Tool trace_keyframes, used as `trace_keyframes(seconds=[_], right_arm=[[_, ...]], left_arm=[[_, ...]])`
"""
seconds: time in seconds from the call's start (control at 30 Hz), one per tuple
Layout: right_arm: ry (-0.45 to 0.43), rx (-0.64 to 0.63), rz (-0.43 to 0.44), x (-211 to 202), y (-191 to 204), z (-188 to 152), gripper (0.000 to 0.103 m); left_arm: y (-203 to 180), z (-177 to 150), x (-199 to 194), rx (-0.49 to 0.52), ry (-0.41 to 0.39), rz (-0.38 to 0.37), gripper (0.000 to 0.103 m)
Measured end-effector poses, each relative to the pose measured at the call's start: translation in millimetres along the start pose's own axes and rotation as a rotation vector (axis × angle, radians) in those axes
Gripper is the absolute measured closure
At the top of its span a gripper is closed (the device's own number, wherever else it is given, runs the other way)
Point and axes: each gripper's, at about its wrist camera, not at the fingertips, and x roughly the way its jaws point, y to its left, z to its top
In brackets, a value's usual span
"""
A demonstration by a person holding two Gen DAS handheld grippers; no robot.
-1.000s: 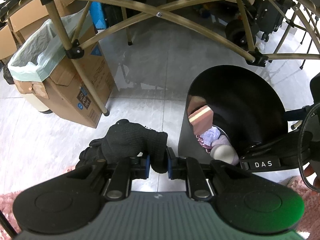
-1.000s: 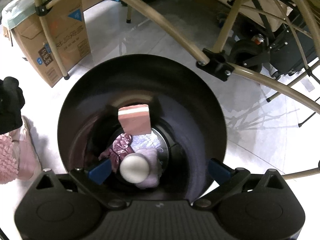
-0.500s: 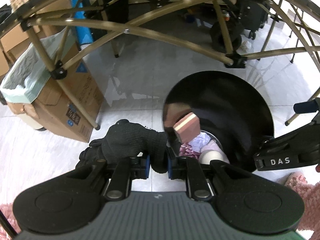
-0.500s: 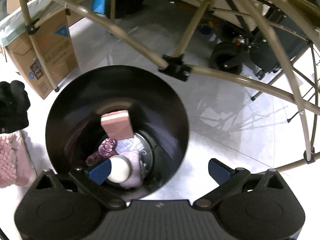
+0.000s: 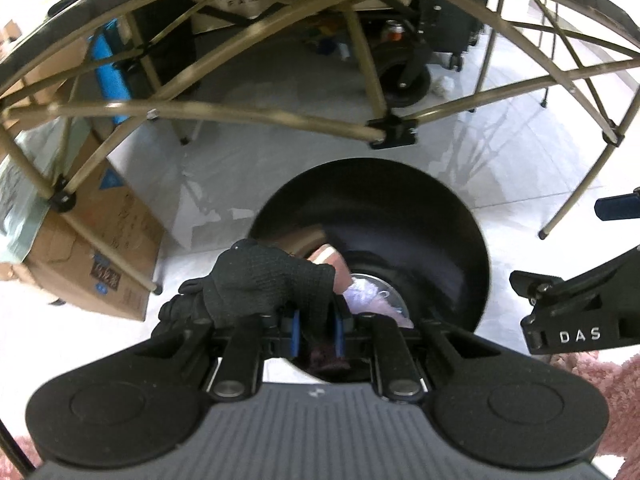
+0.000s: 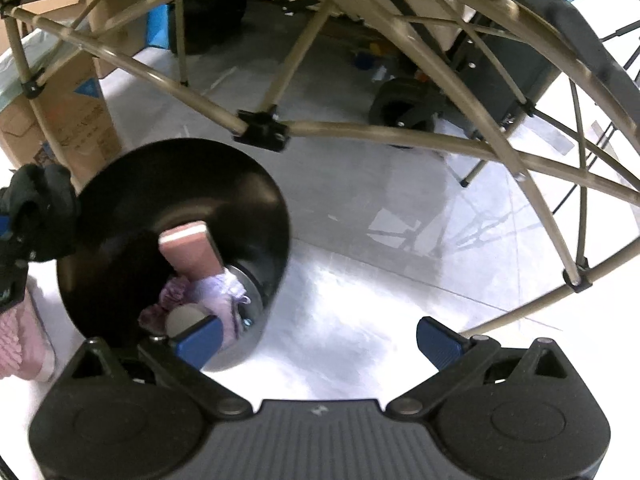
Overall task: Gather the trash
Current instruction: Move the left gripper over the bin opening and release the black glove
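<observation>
The left tool grips a black knit glove above the near-left rim of the black bin on the floor; the right tool gapes empty beside it; pink block inside.

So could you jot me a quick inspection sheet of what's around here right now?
Surface: pale tiled floor, glossy.
Job's things: black bin standing open; inside, a pink block, crumpled purple wrappers and a white round thing. Black glove over the bin's rim.
Clutter: cardboard box with a pale green liner; wheeled cart.
Grippers: left gripper shut on the glove; right gripper open, nothing between its jaws.
Cables: nothing seen.
Surroundings: tan folding frame overhead; pink fluffy slipper.
</observation>
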Motion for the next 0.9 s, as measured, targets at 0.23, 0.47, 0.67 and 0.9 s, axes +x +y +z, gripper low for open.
trace_keyframes(seconds=[0.23,0.47,0.67,0.9], right_arm=[[0.047,0.004,-0.035,8,-15,-16,0.0],[0.085,-0.009,-0.052,13,-21,-34,0.0],[0.093,0.004,-0.065,16,-28,-35,0.0],[0.109,0.009,-0.074,21,-29,-36,0.0]], left_arm=[[-25,12,9,0.051,-0.005,-0.032,0.087],[-51,20,22,0.102,0.003,-0.062,0.087],[-63,21,33,0.125,0.018,-0.061,0.087],[-61,20,46,0.118,0.049,-0.043,0.087]])
